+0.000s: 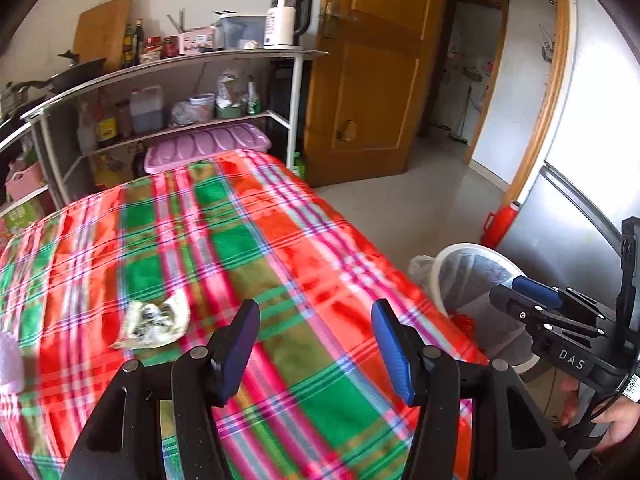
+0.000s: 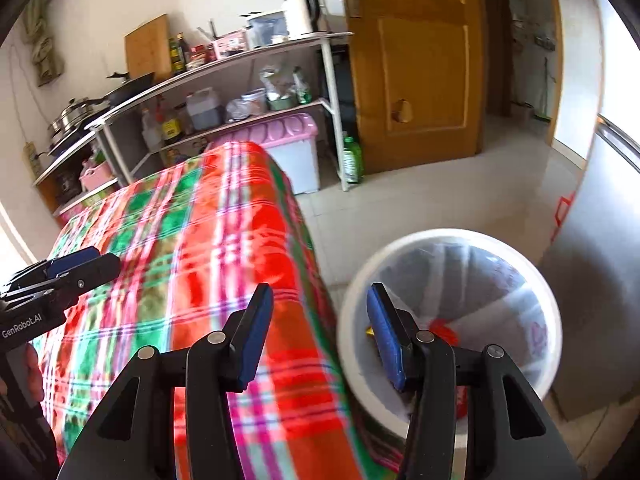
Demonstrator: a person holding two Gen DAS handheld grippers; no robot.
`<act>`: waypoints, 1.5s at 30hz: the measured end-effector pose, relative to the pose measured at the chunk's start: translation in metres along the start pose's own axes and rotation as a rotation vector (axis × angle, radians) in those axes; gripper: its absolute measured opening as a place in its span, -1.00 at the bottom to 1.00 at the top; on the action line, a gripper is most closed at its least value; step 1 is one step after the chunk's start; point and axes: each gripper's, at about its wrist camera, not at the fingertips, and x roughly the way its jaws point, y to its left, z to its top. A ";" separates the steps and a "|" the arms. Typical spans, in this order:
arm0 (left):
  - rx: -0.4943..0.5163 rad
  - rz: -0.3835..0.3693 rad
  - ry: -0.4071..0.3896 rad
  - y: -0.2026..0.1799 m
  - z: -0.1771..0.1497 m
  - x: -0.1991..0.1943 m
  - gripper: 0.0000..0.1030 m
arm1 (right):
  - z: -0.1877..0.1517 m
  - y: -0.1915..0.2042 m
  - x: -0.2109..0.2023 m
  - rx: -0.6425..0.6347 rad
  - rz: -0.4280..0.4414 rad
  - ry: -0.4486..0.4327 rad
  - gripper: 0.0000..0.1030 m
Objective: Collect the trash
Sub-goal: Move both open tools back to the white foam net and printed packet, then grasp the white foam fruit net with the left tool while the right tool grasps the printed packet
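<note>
Beside the table's right edge, on the tiled floor, stands a white round plastic bin lined with a clear bag [image 2: 448, 240], mouth up and close to the cloth, probably so scraps can go straight in; red and yellow bits already lie at its bottom. Table wears a red, green and pink plaid cloth [image 1: 224, 248], mostly bare. One task item left in view: a crumpled pale wrapper with dark print [image 1: 154, 322], flat on the cloth.

Left gripper [image 1: 316, 344]: jaws apart, nothing between them; wrapper lies ahead and left of the left pad, apart from it. Right gripper [image 2: 316, 332]: jaws apart, empty, straddling table edge and bin rim from above; wrapper not visible in its view.
</note>
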 end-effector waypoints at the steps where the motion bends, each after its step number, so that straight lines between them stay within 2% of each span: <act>1: -0.008 0.010 -0.003 0.005 0.000 -0.003 0.13 | 0.000 0.005 0.001 -0.006 0.008 0.000 -0.02; 4: -0.023 0.057 -0.015 0.025 -0.006 -0.012 0.13 | 0.004 0.028 0.008 -0.035 0.044 0.002 -0.02; 19: -0.143 0.190 -0.036 0.109 -0.031 -0.051 0.14 | 0.015 0.126 0.034 -0.187 0.173 0.017 0.00; 22: -0.162 0.219 -0.038 0.126 -0.035 -0.056 0.18 | 0.016 0.146 0.041 -0.220 0.212 0.028 0.11; 26: -0.204 0.255 -0.043 0.152 -0.041 -0.063 0.25 | 0.016 0.169 0.050 -0.244 0.257 0.048 0.12; 34: -0.272 0.325 -0.042 0.201 -0.050 -0.076 0.27 | 0.017 0.206 0.074 -0.310 0.298 0.080 0.12; 36: -0.288 0.337 -0.044 0.214 -0.050 -0.078 0.32 | 0.018 0.214 0.084 -0.327 0.321 0.098 0.13; 45: -0.369 0.385 -0.019 0.257 -0.063 -0.075 0.35 | 0.021 0.231 0.125 -0.329 0.306 0.166 0.13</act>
